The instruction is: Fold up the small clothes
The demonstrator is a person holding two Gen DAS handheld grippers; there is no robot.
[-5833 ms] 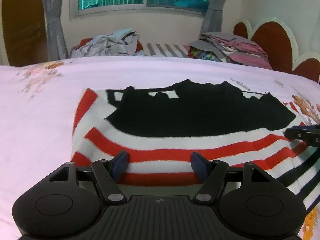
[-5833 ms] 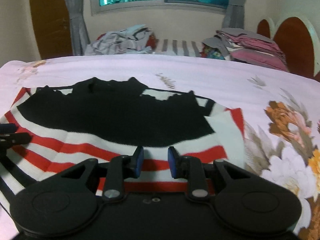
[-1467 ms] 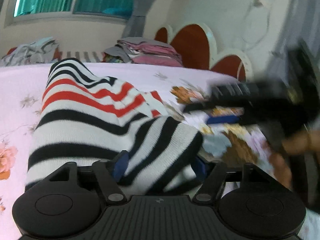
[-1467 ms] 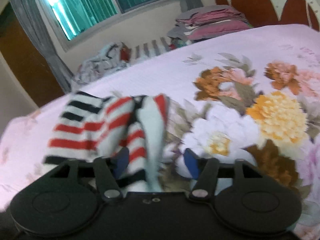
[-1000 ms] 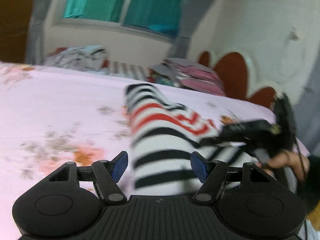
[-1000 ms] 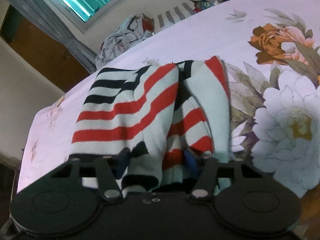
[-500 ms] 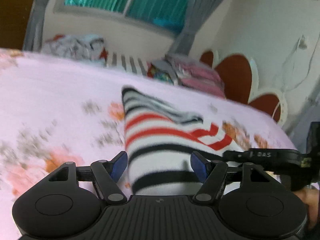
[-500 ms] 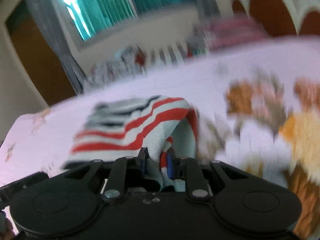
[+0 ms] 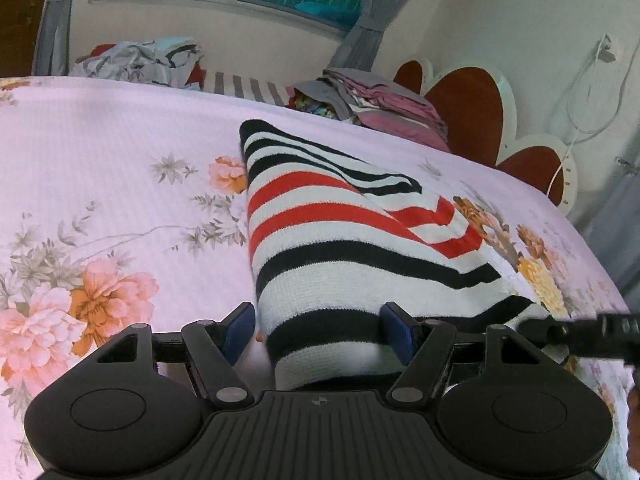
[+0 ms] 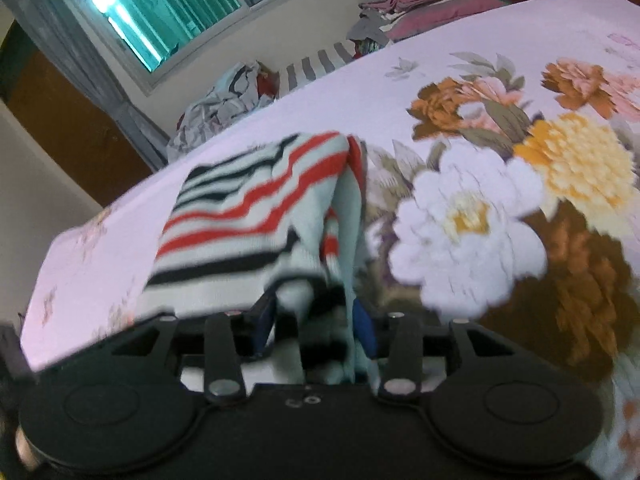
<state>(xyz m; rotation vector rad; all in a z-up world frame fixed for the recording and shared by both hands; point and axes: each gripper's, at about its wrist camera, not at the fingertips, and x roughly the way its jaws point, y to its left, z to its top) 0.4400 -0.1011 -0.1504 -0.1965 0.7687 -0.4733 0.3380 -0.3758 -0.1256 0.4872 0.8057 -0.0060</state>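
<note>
Striped sweater (image 9: pixel 352 248): coarse matt knit in white, black and red. Bedspread (image 9: pixel 100 152): matt woven cloth with fine waffle texture and printed flowers. Left gripper (image 9: pixel 320 330): matt black plastic, ribbed housing, blue pads (image 9: pixel 239 328), small metal pivot screws. Headboard (image 9: pixel 464 108): smooth panels, white-edged.

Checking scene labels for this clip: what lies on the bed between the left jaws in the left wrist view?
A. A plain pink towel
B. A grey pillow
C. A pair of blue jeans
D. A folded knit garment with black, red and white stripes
D: the striped garment, folded into a narrow bundle, lies on the floral bedsheet, its near end between the open jaws of the left gripper.
</note>
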